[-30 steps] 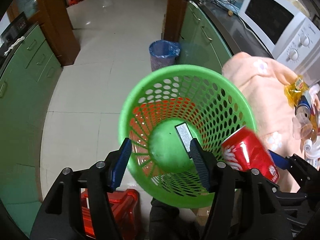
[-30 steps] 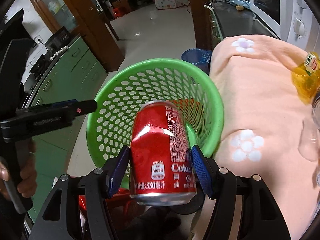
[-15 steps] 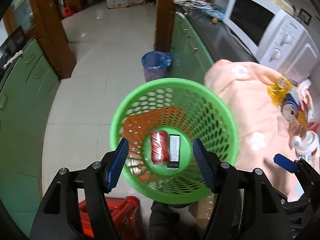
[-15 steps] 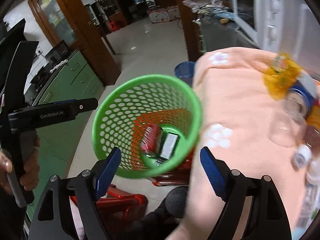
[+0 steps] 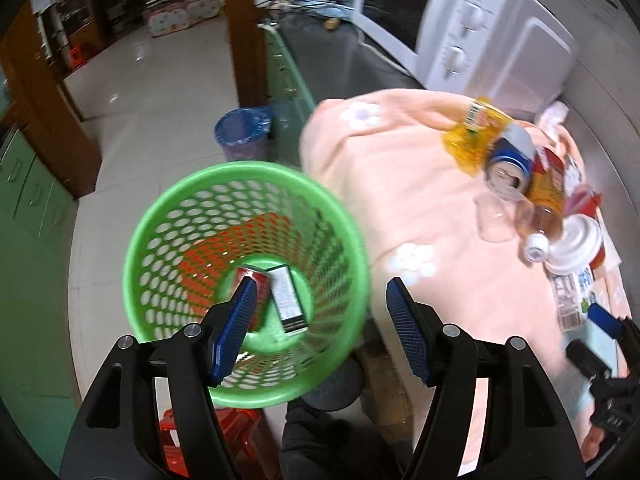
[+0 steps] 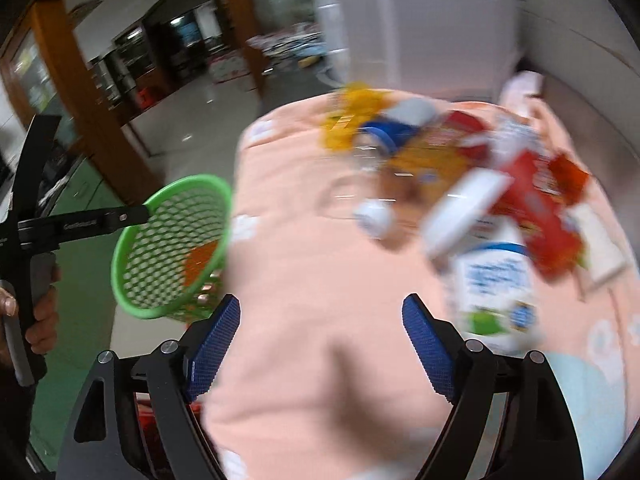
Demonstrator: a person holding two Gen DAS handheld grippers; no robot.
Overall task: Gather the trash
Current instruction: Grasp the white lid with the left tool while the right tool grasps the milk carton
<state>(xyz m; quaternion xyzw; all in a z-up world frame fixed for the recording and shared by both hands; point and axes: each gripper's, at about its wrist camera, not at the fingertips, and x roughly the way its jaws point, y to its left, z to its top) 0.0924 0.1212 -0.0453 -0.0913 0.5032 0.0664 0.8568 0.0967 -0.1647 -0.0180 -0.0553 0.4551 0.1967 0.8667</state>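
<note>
We are between pieces of trash: the red can point(image 5: 256, 280) and a small carton point(image 5: 287, 300) are lying at the bottom of the green basket point(image 5: 160, 216), which is standing beside the peach-clothed surface point(image 5: 404, 200). Our right gripper point(image 6: 320, 344) is empty; its jaws have just been opening and are standing wide apart with nothing between them, hanging over bare cloth near the heap of trash. Our left gripper point(image 5: 320, 320) is also parted and holding nothing, hovering at the basket's rim.

We judge the step in hand to be the return for the next item. That move is calling for us to pick one piece from a crowded pile, line the right gripper's pads up on either side of it, and close without dragging its neighbours along.

The left wrist view is giving us what the right is not: the basket's inside with the two collected pieces, and a fairly sharp look at the pile, with a yellow wrapper point(image 5: 476, 136), a blue can point(image 5: 510, 164) lying on its side, a clear bottle point(image 5: 540, 220) and a white lid point(image 5: 576, 246). The right wrist view is badly blurred, but it is showing a white milk carton point(image 6: 494, 288) just beside the right gripper, red packaging point(image 6: 536, 208) behind it, and the person's hand point(image 6: 40, 320) gripping the left tool's handle.
</note>
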